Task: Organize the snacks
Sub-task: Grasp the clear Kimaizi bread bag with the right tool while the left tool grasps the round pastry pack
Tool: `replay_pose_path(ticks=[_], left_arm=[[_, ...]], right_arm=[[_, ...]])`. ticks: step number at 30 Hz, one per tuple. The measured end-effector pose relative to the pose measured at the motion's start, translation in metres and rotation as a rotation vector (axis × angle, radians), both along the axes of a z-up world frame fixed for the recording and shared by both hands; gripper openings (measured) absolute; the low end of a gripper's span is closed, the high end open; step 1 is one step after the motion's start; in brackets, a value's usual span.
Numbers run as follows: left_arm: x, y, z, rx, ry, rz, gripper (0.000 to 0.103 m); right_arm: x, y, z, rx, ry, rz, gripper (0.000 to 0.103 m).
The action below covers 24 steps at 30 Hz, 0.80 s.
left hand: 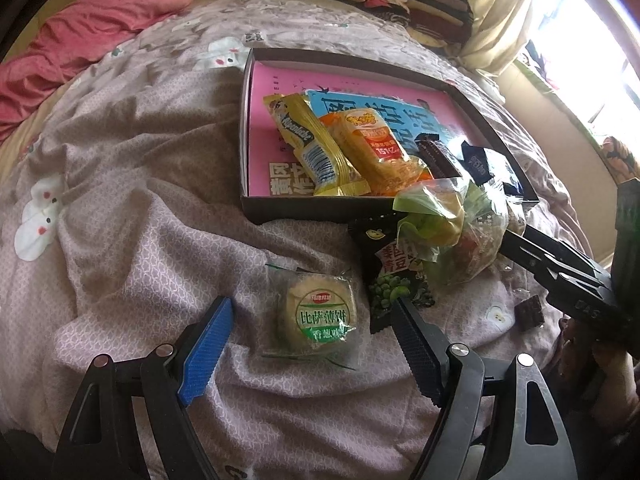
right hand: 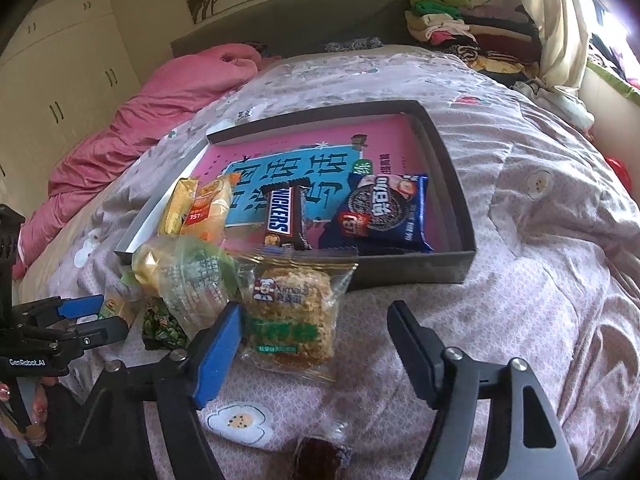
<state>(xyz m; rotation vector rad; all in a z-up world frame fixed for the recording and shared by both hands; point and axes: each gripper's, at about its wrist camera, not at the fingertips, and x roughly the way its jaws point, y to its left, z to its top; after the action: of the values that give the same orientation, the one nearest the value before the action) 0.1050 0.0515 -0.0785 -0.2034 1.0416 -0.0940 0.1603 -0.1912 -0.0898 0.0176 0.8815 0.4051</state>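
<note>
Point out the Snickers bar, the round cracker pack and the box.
Snickers bar (right hand: 285, 219): right wrist view, middle of wrapper.
Round cracker pack (left hand: 317, 312): left wrist view, printed label.
Box (right hand: 408, 272): right wrist view, near wall.

The bedspread is pale mauve with a fine lattice print and white cartoon patches. A pink quilt lies bunched on it. The box has dark grey walls and a pink floor with a blue panel of dark characters. Inside lie a yellow wrapper, an orange-and-yellow packet, a brown Snickers bar and a blue cookie packet. Each gripper has one blue pad and one black.
</note>
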Motion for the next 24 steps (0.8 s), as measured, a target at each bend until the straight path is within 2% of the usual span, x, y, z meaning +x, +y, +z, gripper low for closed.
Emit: replay_pose_path(ticks=[5, 11, 13, 15, 24], left_arm=[[0.003, 0.0, -0.001, 0.002, 0.001, 0.003, 0.082], [0.005, 0.001, -0.006, 0.01, 0.012, 0.001, 0.082], [0.005, 0.001, -0.007, 0.015, 0.012, 0.002, 0.081], [0.007, 0.001, -0.009, 0.02, 0.013, 0.008, 0.075], [0.008, 0.008, -0.01, 0.012, 0.001, 0.021, 0.048]], right_arm=[[0.003, 0.006, -0.004, 0.007, 0.004, 0.022, 0.061], [0.006, 0.011, -0.008, 0.011, 0.019, 0.03, 0.059], [0.007, 0.012, -0.009, 0.018, 0.019, 0.035, 0.054], [0.007, 0.014, -0.01, 0.024, 0.023, 0.047, 0.044], [0.005, 0.01, -0.006, 0.029, 0.015, 0.051, 0.042]])
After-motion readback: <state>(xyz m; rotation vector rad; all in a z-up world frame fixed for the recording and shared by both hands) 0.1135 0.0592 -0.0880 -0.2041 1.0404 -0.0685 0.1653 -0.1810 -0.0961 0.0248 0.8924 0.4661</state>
